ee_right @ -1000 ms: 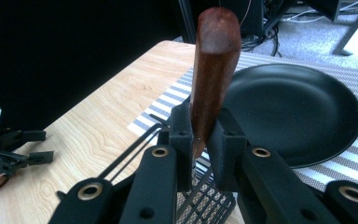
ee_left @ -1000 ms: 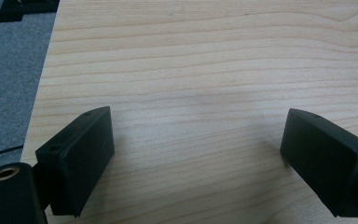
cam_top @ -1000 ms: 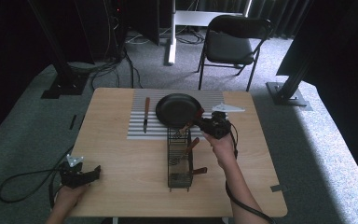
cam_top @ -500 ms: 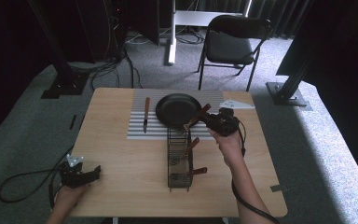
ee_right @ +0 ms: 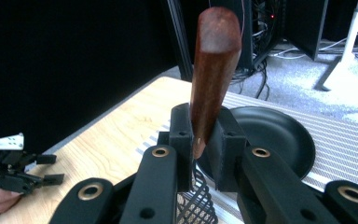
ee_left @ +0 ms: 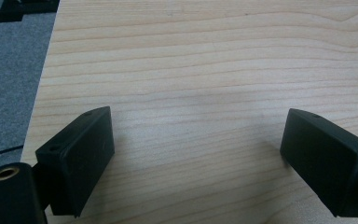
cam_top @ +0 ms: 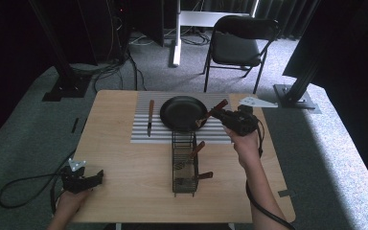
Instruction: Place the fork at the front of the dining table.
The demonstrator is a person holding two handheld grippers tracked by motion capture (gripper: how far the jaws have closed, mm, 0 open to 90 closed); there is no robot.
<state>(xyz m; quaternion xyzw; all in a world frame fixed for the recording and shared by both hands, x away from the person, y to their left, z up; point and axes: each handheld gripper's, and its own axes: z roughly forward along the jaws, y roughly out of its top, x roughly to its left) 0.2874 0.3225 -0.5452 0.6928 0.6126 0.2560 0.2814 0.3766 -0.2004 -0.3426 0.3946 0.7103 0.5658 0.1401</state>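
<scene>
Above the striped mat (cam_top: 182, 136), the right gripper (ee_right: 200, 147) clamped a wooden-handled utensil (ee_right: 213, 70) near the pan (cam_top: 183, 113) and wire caddy (cam_top: 183, 165); its hidden lower end could snag the mesh. The left gripper (ee_left: 193, 154) rested wide, empty.

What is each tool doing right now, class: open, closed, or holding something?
Left tool: open, holding nothing, over the table.
Right tool: closed on a wooden-handled utensil, above the black pan.
</scene>
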